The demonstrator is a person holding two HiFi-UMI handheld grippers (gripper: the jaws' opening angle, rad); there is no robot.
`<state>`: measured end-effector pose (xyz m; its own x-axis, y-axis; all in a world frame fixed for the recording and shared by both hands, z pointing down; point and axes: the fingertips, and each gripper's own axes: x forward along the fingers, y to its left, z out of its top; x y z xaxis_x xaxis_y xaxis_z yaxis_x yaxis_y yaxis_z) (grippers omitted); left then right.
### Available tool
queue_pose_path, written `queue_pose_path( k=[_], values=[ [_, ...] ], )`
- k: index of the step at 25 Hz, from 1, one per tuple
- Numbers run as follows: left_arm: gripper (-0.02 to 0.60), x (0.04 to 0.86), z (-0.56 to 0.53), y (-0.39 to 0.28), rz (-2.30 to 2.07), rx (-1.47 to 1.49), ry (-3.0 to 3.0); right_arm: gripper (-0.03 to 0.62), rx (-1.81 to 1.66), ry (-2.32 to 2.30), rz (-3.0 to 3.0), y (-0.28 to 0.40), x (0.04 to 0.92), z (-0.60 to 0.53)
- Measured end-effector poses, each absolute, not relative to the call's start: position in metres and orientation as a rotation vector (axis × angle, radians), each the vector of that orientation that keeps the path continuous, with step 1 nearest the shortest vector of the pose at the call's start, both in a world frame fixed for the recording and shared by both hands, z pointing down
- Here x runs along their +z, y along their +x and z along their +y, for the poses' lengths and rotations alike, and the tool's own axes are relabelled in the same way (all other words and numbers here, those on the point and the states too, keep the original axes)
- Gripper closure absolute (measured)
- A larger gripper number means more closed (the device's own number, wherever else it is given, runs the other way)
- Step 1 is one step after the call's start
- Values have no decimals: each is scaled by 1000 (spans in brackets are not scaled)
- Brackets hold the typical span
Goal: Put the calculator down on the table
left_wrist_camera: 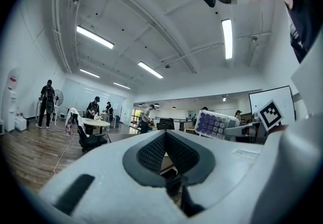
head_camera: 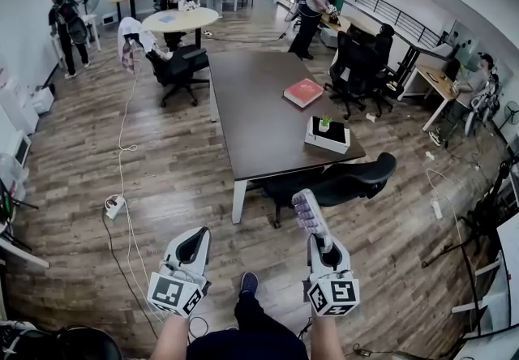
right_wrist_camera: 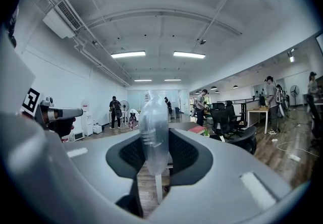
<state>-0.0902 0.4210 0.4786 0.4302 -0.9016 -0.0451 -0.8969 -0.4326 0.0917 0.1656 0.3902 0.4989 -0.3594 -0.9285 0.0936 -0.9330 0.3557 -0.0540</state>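
A white calculator with purple keys (head_camera: pixel 307 214) sticks out of my right gripper (head_camera: pixel 319 238), whose jaws are shut on its lower end, low in the head view. In the right gripper view the calculator (right_wrist_camera: pixel 153 127) shows edge-on between the dark pads (right_wrist_camera: pixel 184 155). It also appears at the right of the left gripper view, calculator (left_wrist_camera: pixel 216 123) keys facing the camera. My left gripper (head_camera: pixel 197 233) is beside it, shut and holding nothing. The long dark brown table (head_camera: pixel 259 111) stands ahead, past both grippers.
On the table lie a red book (head_camera: pixel 303 92) and a white box with a dark tablet and a small green item (head_camera: pixel 328 135). A black office chair (head_camera: pixel 345 180) stands at the table's near end. A power strip (head_camera: pixel 113 206) and cables cross the wood floor. Several people stand farther off.
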Motion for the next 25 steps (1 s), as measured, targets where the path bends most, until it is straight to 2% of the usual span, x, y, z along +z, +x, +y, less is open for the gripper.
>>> queue_pose_path(
  k=[16, 25],
  values=[
    [586, 468, 233, -82, -1684, -123, 2571, 476, 207, 1708, -2552, 177, 497, 192],
    [586, 475, 181, -110, -1812, -112, 2490, 476, 210, 1625, -2602, 152, 501, 114]
  ],
)
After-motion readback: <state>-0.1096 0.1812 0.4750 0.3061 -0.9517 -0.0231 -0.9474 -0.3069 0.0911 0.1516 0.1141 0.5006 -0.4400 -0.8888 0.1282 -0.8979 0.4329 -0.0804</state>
